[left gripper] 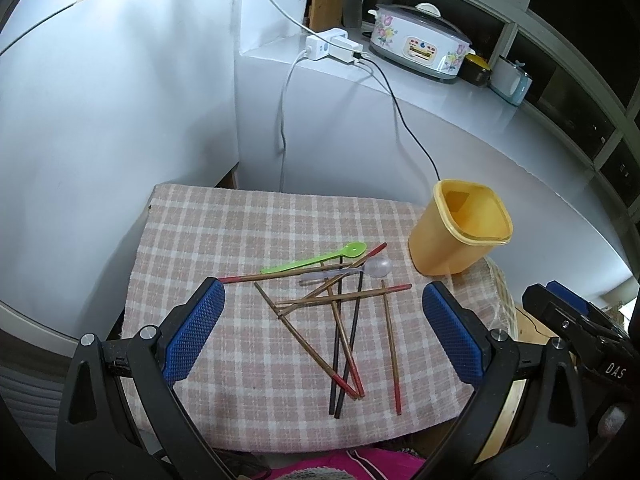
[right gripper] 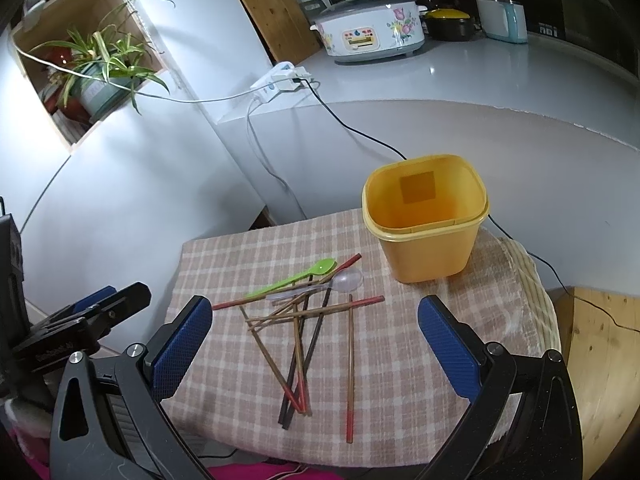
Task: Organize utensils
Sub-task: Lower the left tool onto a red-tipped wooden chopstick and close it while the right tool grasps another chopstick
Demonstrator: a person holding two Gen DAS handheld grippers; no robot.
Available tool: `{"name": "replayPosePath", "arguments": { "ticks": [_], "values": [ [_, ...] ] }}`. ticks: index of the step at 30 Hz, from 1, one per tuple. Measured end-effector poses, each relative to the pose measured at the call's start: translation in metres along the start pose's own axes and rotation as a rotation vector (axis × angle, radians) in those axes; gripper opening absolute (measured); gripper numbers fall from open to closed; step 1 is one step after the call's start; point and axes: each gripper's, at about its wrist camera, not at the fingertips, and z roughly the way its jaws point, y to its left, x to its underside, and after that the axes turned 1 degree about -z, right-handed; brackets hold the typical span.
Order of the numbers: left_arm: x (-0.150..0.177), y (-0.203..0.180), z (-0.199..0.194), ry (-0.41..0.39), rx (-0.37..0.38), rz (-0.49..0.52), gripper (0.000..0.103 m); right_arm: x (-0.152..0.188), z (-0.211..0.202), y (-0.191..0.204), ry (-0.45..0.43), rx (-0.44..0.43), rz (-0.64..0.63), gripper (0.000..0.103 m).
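A heap of crossed wooden chopsticks (left gripper: 340, 320) (right gripper: 298, 332) with red tips lies mid-cloth, with a green plastic spoon (left gripper: 316, 258) (right gripper: 294, 276) and a clear spoon (left gripper: 362, 270) (right gripper: 332, 284) at its far side. An empty yellow container (left gripper: 460, 228) (right gripper: 426, 216) stands upright at the cloth's far right. My left gripper (left gripper: 324, 332) hangs open above the heap, holding nothing. My right gripper (right gripper: 316, 344) is open too, also over the heap, empty. The right gripper's black body shows at the right edge of the left wrist view.
The checked pink cloth (left gripper: 248, 360) (right gripper: 400, 380) covers a woven basket (right gripper: 536, 304). Behind is a grey counter (right gripper: 500, 76) with a floral rice cooker (left gripper: 420, 42) (right gripper: 370, 30), a power strip (left gripper: 332, 46) and trailing cables. A potted plant (right gripper: 100, 72) sits in a wall niche.
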Motion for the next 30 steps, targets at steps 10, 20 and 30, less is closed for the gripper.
{"name": "replayPosePath", "arguments": {
  "ticks": [10, 20, 30],
  "values": [
    [0.012, 0.045, 0.018, 0.017, -0.021, -0.007, 0.101, 0.011, 0.026, -0.014, 0.043, 0.081, -0.106, 0.094],
    [0.043, 0.096, 0.067, 0.187, 0.022, -0.128, 0.067, 0.042, 0.083, -0.045, 0.253, 0.027, 0.005, 0.070],
    [0.066, 0.097, 0.117, 0.340, 0.120, -0.235, 0.050, 0.063, 0.137, -0.059, 0.396, -0.018, 0.086, 0.040]
  ]
}}
